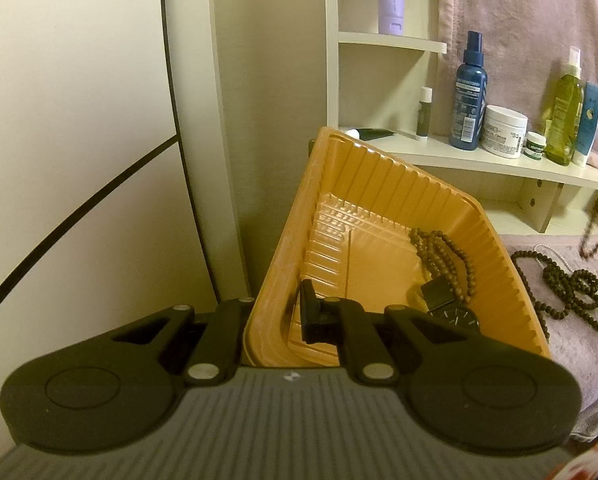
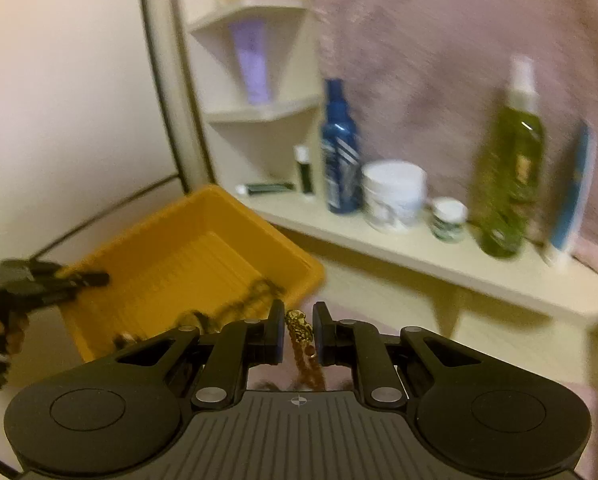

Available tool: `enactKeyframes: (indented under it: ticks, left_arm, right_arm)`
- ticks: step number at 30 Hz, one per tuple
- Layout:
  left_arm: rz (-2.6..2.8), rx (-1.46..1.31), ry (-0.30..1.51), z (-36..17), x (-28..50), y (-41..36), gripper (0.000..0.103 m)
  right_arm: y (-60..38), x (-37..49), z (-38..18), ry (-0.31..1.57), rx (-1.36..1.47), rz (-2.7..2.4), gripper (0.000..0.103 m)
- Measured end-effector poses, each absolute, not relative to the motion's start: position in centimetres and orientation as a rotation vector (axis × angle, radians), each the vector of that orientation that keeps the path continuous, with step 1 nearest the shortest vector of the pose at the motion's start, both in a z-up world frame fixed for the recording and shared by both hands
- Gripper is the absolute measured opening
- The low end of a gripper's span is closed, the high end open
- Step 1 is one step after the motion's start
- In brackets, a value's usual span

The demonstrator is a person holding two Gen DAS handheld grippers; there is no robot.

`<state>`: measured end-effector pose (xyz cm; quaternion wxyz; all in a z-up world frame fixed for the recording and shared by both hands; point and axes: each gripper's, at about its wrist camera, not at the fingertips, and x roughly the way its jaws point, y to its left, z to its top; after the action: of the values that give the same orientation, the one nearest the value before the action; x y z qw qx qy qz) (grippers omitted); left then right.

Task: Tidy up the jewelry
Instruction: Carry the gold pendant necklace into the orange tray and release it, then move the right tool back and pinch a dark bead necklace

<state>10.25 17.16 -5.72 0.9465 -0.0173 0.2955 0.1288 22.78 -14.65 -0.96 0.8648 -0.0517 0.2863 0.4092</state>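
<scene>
Two grippers: both are closed on something, one on the tray, one on jewelry.
Right gripper [image 2: 298,330]: its fingers stand narrowly apart with a gold bracelet [image 2: 299,330] pinched between the pads; the chain's loose end hangs down behind the jaws. It is lifted just short of the tray's near right corner.
Left gripper [image 1: 277,314]: clamped almost fully shut on the near wall of the orange tray [image 1: 383,184]. One finger sits inside the tray and the other outside the wall. The tray looks tilted up by this hold.
Already in the tray: a brown bead bracelet [image 1: 445,258] and a dark watch [image 1: 455,314], both lying toward the right side of the tray floor.
Not yet sorted: a long dark bead necklace [image 1: 571,288] coiled on the pink cloth [image 1: 579,360] to the right of the tray, with a pale strand beside it that is too faint to name.
Shelf behind: a blue spray bottle [image 1: 469,92], a white jar [image 1: 505,130] and a green bottle [image 1: 567,112] stand well behind the tray.
Risk, slip: the chain is thin and held only near its clasp end, so I judge a quick swing could shake it free before it is over the tray.
Risk, snag: the hanging end could catch the tray rim as it crosses.
Risk, spill: the tray hangs on a one-wall pinch, and a knock from the right hand could tip out the watch and beads.
</scene>
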Motion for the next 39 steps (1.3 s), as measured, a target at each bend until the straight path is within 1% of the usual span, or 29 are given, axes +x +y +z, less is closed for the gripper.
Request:
enactKeyframes:
  ticks: [6, 16, 27, 28, 30, 31, 32, 33, 39]
  left_arm:
    - [0.262, -0.032, 0.603, -5.7, 10.3, 17.1, 0.009]
    - [0.262, -0.033, 0.602, -5.7, 10.3, 17.1, 0.009]
    - [0.262, -0.038, 0.601, -5.8, 10.2, 17.2, 0.009]
    - [0.262, -0.038, 0.601, -5.8, 10.2, 17.2, 0.009]
    - [0.262, -0.038, 0.601, -5.8, 10.2, 17.2, 0.009]
    - [0.264, -0.039, 0.602, -5.8, 10.2, 17.2, 0.009]
    - [0.264, -0.04, 0.602, -5.8, 10.2, 17.2, 0.009]
    - [0.264, -0.04, 0.602, -5.8, 10.2, 17.3, 0.009]
    - [0.266, -0.04, 0.601, -5.8, 10.3, 17.2, 0.009]
  right_arm:
    - [-10.6, 22.8, -0.5, 0.582, -0.092, 0.949, 0.015]
    - [-4.8, 22.9, -4.5, 0.684, -0.144, 1.018, 0.015]
    - [-2.4, 23.4, -7.1, 0.729, -0.191, 0.969, 0.015]
    - [-2.4, 23.5, -7.1, 0.728, -0.19, 0.96, 0.017]
    - [-2.5, 23.6, -7.0, 0.722, -0.181, 0.951, 0.03]
    - [-2.6, 23.6, -6.8, 0.717, -0.171, 0.953, 0.043]
    - [-2.8, 23.5, -6.6, 0.706, -0.156, 0.956, 0.047]
    - [-3.0, 23.5, -6.4, 0.694, -0.147, 0.957, 0.049]
    - [-5.0, 23.7, -4.7, 0.656, -0.11, 0.929, 0.05]
